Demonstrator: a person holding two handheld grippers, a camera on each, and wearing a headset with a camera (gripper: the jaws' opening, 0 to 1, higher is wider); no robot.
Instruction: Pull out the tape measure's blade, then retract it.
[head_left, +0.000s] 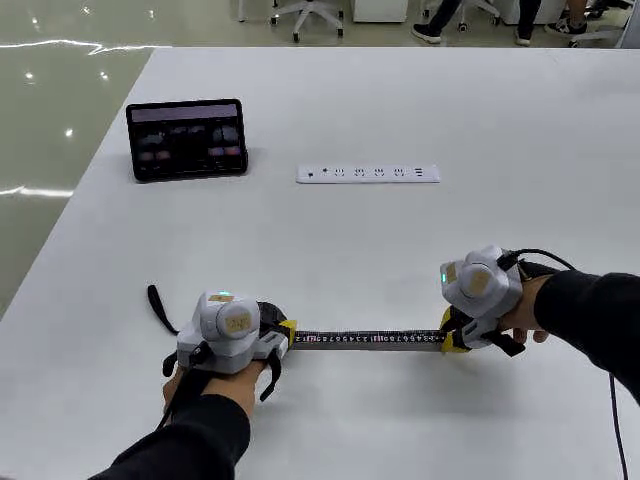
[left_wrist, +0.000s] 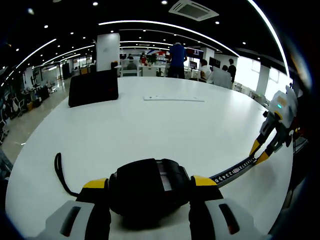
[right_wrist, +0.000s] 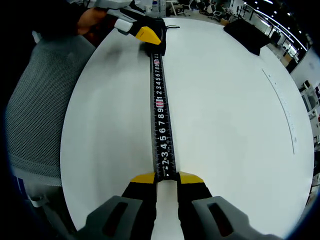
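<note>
Tape measure (head_left: 272, 320): low on the white table (head_left: 400, 230), close to the person. Its black case (left_wrist: 150, 192) sits at 7 o'clock in the head view, and the blade (head_left: 370, 339) is drawn out of it toward 3 o'clock.
Left gripper (left_wrist: 150, 182): jaws closed against both flanks of the case, which rests on the table.
Wrist strap (head_left: 158, 308): trails loose from the case toward 10 o'clock, clear of the jaws.
Blade lie: flat on the table, printed face up, straight and untwisted from the case to the far grip.
Right gripper (right_wrist: 167, 177): jaws drawn nearly together, pinching the blade's free end between the yellow tips. It is at 4 o'clock in the head view, well apart from the case.
Power strip (head_left: 368, 173): beyond the blade at 12 o'clock, well apart from it.
Tablet (head_left: 186, 138): farthest off, at 11 o'clock, propped with a dim screen.
Step in hand: the blade looks well extended, so I judge the pull is at or near its end and the retract comes next.
Doing it well: hold the case pinned and level. Move the right gripper along the blade's own line, 3 o'clock to 9 o'clock, without lifting or twisting. Walk the end back under grip so the spring feeds in evenly.
What could go wrong: letting the end go early would likely make the blade whip and jerk the case. A sideways drift could buckle the blade.
</note>
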